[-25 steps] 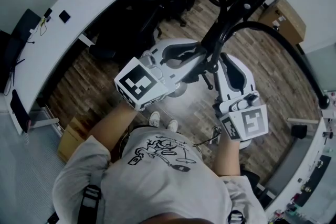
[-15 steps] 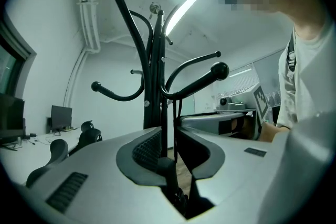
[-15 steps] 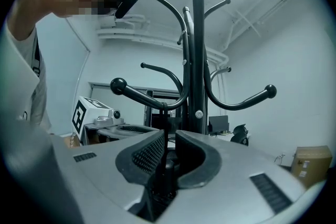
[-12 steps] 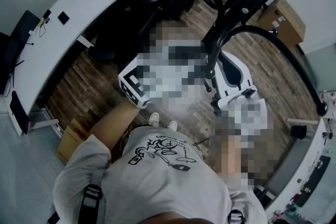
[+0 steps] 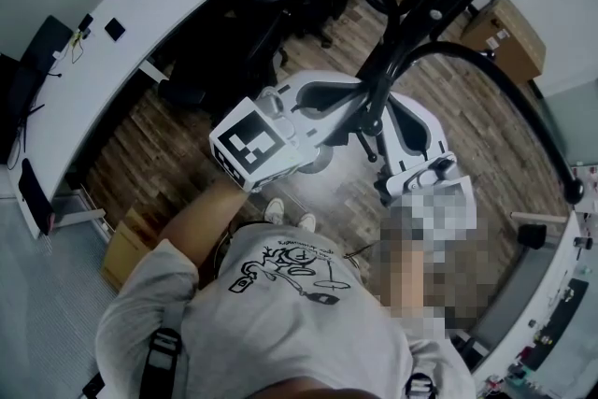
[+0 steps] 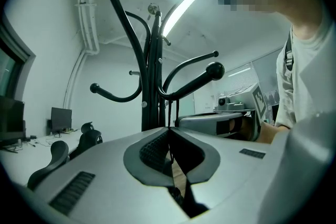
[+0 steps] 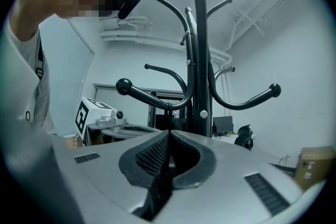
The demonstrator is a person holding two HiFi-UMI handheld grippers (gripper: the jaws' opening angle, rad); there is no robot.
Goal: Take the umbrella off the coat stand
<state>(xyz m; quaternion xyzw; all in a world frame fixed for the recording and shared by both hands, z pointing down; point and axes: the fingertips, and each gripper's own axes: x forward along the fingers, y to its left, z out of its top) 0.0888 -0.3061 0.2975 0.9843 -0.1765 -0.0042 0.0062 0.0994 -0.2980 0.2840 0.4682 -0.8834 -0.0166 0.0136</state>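
Note:
The black coat stand [image 5: 420,14] rises between my two grippers. A thin black umbrella strap [image 6: 169,113] hangs from a knobbed hook [image 6: 194,84] down to the tips of my left gripper [image 6: 169,131], whose jaws are shut on it. The dark umbrella body [image 6: 181,199] shows below, through the gap behind the tips. From the other side, the strap [image 7: 169,118] drops from the hook [image 7: 147,96] to my right gripper [image 7: 169,132], also shut at the tips. From above, the left gripper [image 5: 363,100] and right gripper [image 5: 392,106] converge at the pole.
A long white desk [image 5: 140,23] curves along the left, with black office chairs [image 5: 271,5] beside it. A cardboard box [image 5: 509,33] sits at the upper right and another [image 5: 126,248] at the lower left. Other curved hooks [image 5: 523,98] arch overhead.
Both grippers have edged slightly closer to the pole. Their jaws stay shut as before.

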